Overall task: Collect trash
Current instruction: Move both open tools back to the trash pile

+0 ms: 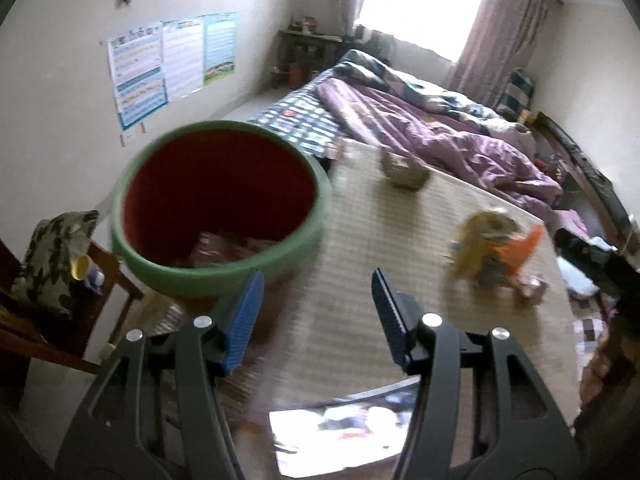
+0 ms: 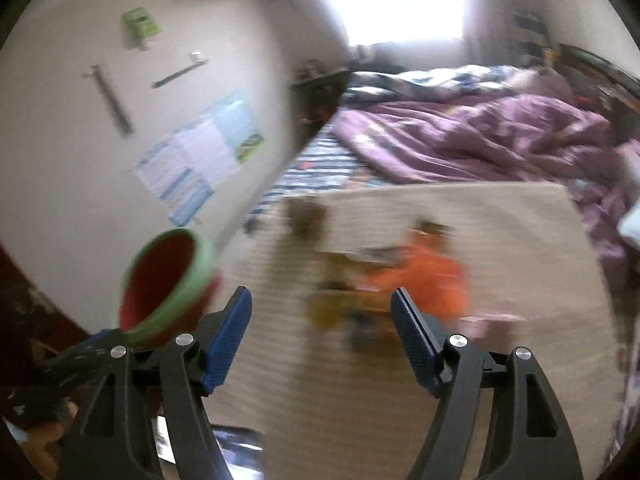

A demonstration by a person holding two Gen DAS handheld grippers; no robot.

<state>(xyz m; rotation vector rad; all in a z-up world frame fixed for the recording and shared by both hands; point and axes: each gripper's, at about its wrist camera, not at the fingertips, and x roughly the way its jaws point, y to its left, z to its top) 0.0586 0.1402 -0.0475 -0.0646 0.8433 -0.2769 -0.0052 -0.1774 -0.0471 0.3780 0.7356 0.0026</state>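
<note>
Nearest to me, both grippers hang over the woven mat [image 1: 400, 248] with jaws apart and nothing between them: the left gripper [image 1: 318, 300] moderately spread, the right gripper [image 2: 322, 320] wider. A glossy printed sheet [image 1: 344, 436] lies at the mat's near edge, under the left gripper. Just ahead of the left one stands the red bin with a green rim [image 1: 218, 204], wrappers already in its bottom. Further out on the mat sits a heap of yellow and orange wrappers [image 1: 496, 248], right in front of the right gripper, and beyond that a small crumpled brownish piece [image 1: 402, 170]. Behind it all is the bed's purple quilt [image 1: 440, 128].

I'd say the sensible move is for the right gripper to drop onto the heap, jaws straddling one bunched edge, and pinch firmly; loose film may slip or shed pieces on the way to the bin.
</note>
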